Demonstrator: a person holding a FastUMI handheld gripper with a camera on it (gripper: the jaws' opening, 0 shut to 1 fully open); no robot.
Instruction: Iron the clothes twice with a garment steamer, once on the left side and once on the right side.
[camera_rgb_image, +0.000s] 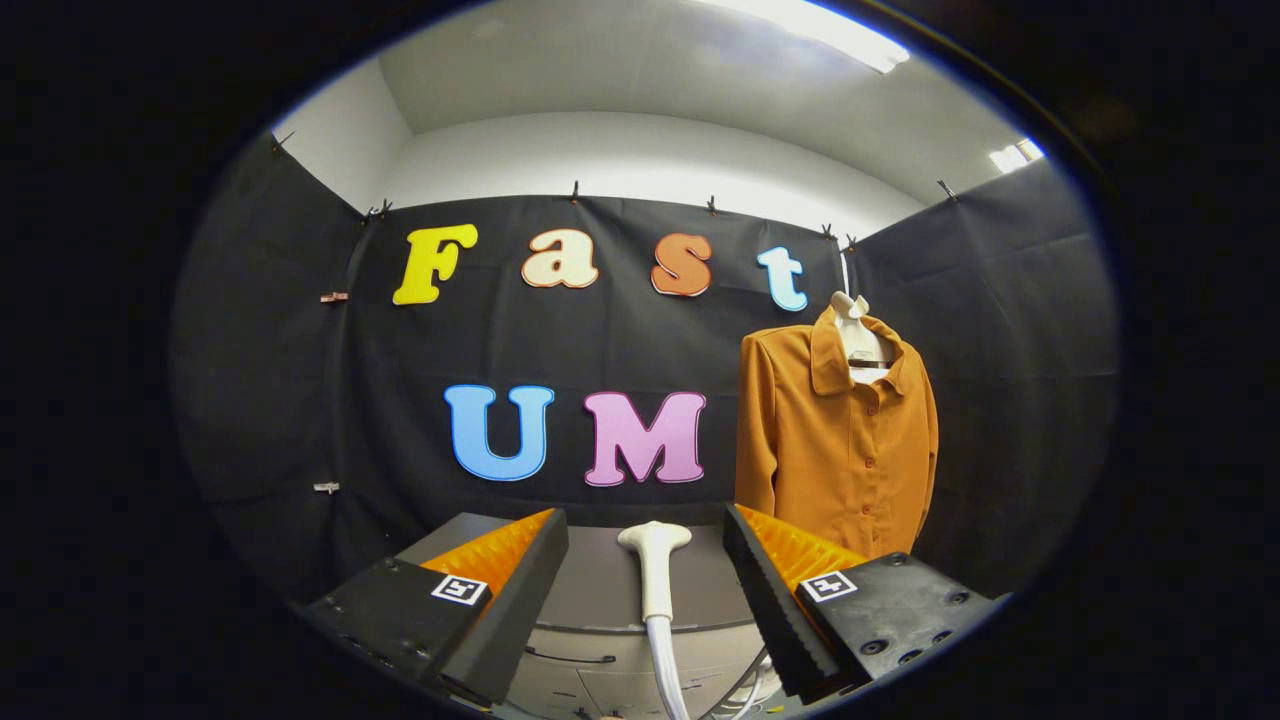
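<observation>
Now I am holding the claw spread, the steamer standing upright between its fingers, untouched; shirt hanging beyond, rightward.

A white steamer stands upright at twelve o'clock, its hose dropping below, between the wide-apart jaws of the gripper, untouched. An orange buttoned shirt hangs at two o'clock, front facing.

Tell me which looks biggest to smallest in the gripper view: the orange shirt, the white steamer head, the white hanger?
1. Orange shirt, hanging beyond the open gripper.
2. White steamer head, standing between the fingers. It sits nearer the camera, so it looks larger than it really is.
3. White hanger, mostly hidden inside the collar.
</observation>
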